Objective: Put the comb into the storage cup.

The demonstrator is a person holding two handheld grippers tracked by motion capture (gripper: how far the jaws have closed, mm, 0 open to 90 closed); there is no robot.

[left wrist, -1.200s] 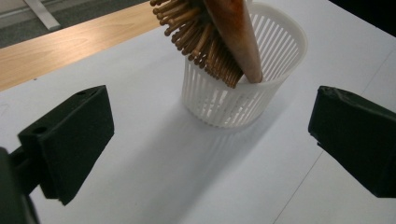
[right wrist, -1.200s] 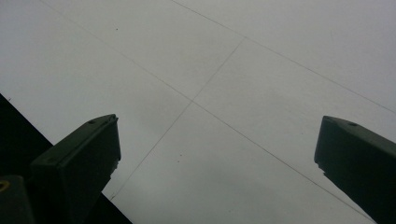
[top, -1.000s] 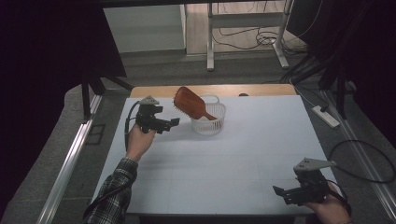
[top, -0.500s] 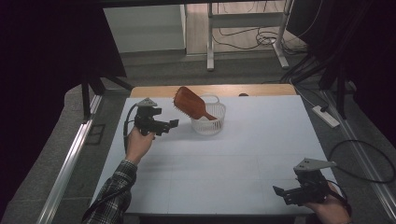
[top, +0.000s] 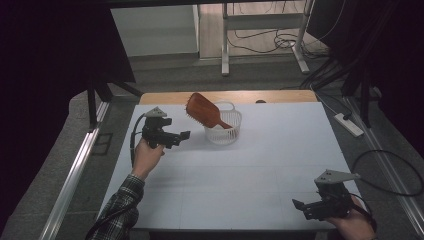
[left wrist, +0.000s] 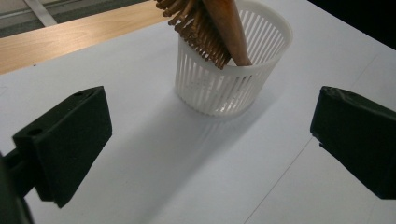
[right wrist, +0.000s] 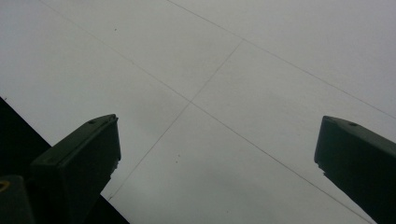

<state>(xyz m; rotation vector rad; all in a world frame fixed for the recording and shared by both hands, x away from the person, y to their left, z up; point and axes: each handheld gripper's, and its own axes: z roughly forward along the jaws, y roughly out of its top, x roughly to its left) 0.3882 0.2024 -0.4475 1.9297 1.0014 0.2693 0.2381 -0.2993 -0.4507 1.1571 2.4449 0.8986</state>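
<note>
Wooden hairbrush (top: 205, 111) is leaning handle-down in slatted white plastic basket (top: 223, 134), head cropped in left gripper view; left gripper (top: 182, 136) and right gripper (top: 298, 206) both gaping wide, empty.

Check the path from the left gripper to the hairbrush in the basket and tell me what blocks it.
Nothing visible blocks it. The left gripper is open and faces the white basket across bare table; the hairbrush leans out over the basket's rim.

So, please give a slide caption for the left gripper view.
Open left gripper faces a white slotted basket holding a wooden hairbrush.
</note>
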